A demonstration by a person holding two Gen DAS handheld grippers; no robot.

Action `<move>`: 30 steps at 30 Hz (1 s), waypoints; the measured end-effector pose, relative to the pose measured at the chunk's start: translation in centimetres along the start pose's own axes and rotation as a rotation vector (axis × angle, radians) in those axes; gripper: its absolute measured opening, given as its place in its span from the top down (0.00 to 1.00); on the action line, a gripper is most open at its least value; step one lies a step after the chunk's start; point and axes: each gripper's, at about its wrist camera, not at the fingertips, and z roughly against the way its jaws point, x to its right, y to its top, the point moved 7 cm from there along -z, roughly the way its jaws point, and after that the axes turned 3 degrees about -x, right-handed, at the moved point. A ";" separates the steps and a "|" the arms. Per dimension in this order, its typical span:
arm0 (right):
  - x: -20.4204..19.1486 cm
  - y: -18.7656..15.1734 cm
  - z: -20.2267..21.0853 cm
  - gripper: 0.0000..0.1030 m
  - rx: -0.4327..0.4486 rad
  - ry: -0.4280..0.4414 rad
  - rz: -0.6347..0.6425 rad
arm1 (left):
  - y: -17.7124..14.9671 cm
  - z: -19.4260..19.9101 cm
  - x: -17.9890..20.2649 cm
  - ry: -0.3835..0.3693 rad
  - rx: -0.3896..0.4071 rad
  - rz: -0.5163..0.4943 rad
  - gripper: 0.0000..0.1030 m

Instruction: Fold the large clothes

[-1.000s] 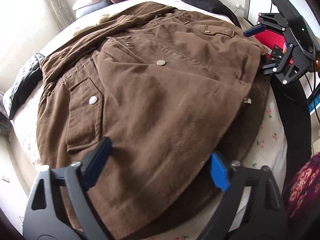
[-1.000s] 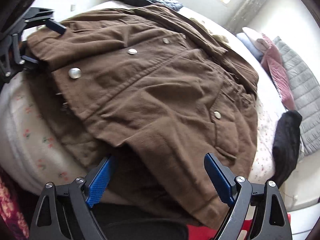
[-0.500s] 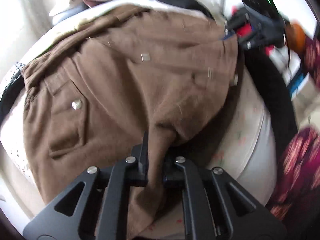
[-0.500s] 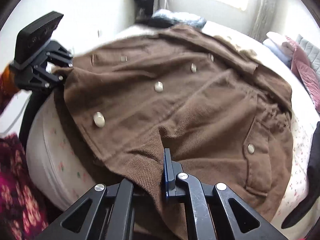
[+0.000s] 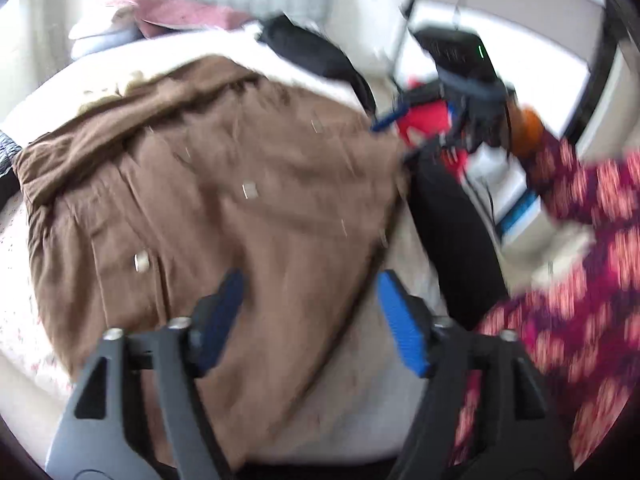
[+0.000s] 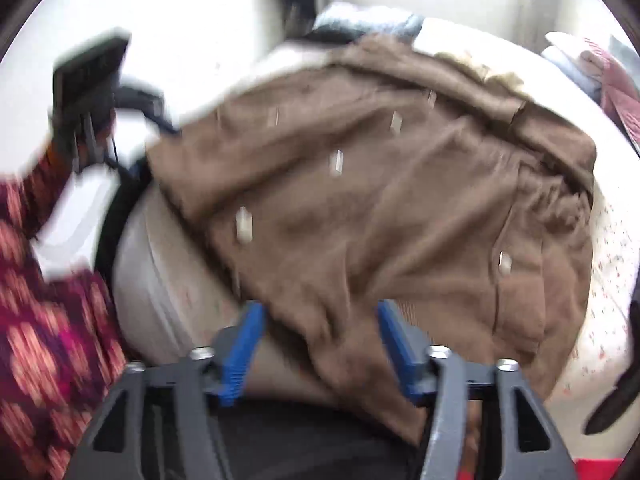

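The jacket (image 5: 224,200) lay spread across the bed (image 5: 344,408), its hem toward the near edge. Pillows (image 5: 168,12) sat at the far end behind it, with a dark garment (image 5: 316,56) beside them. The left tool (image 5: 308,316) hung over the hem's left part, the right tool (image 6: 320,344) over its right part, each with its fingers parted.

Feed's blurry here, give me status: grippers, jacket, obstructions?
Left gripper open, right gripper open, both at jacket hem. Jacket spread on bed, unheld. Black garment beyond collar, not blocking.
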 end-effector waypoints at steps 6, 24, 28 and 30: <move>1.9 3.3 -6.1 0.33 -0.048 -0.034 -0.124 | 0.0 -8.9 -2.3 0.053 -0.171 0.145 0.21; 11.1 -4.1 2.5 0.23 0.048 -0.029 -0.445 | -6.7 3.8 -5.9 0.199 -0.087 0.334 0.18; 16.2 -6.0 4.4 0.22 0.124 -0.018 -0.635 | -7.6 5.3 -10.7 0.234 -0.030 0.478 0.16; 18.5 -6.4 4.2 0.22 0.173 0.025 -0.719 | -8.2 5.3 -13.3 0.215 0.004 0.552 0.16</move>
